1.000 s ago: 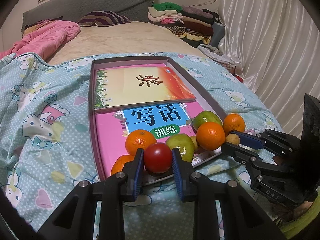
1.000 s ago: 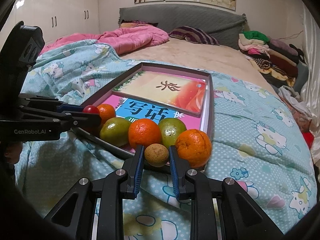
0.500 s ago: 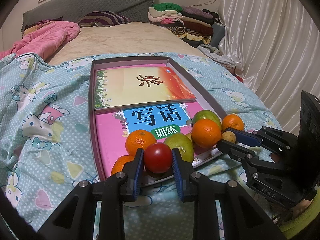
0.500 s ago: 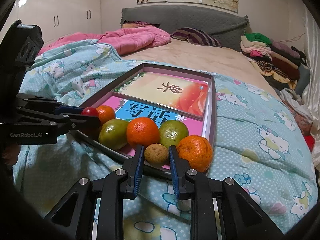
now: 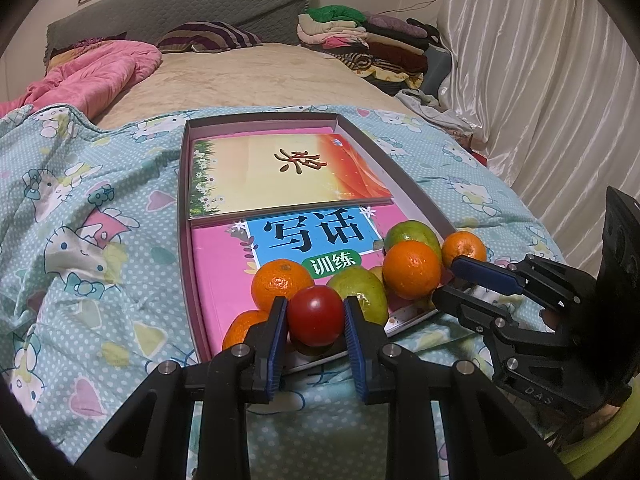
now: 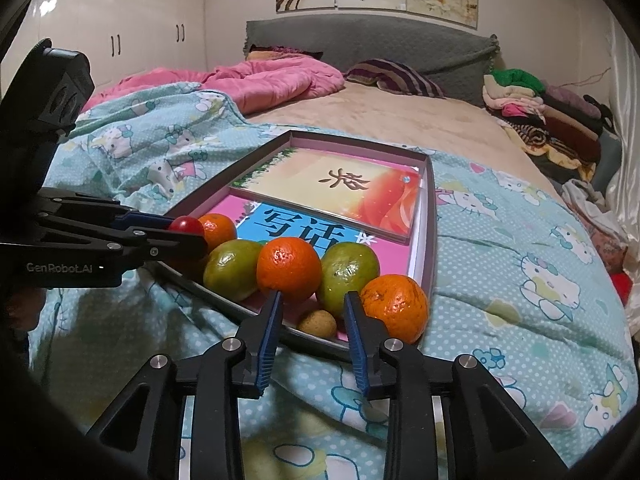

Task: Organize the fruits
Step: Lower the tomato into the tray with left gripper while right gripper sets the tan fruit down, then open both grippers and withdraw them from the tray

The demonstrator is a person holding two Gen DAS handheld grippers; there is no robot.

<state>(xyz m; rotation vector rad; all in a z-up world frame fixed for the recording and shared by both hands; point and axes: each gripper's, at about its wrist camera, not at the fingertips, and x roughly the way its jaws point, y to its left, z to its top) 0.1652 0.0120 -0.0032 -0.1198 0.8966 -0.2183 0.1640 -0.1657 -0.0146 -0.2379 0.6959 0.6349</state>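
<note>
A shallow box tray (image 5: 182, 184) (image 6: 431, 216) lies on the bed with two books inside. Fruit crowds its near end: oranges (image 5: 412, 270) (image 6: 289, 268), green fruits (image 5: 358, 290) (image 6: 348, 272) and a small brown fruit (image 6: 317, 323). My left gripper (image 5: 315, 320) is shut on a red tomato (image 5: 316, 315) (image 6: 186, 225) at the tray's near edge. My right gripper (image 6: 313, 312) is open, its jaws either side of the small brown fruit, which rests in the tray; it also shows in the left wrist view (image 5: 448, 282).
The tray sits on a Hello Kitty bedspread (image 5: 80, 240). A pink quilt (image 6: 272, 84) and striped pillow (image 6: 394, 78) lie behind. Folded clothes (image 5: 360, 36) are stacked at the back right. A white curtain (image 5: 540, 80) hangs on the right.
My right gripper has opened and let go of the small brown fruit, which now lies in the tray. My left gripper still holds the tomato in the same place.
</note>
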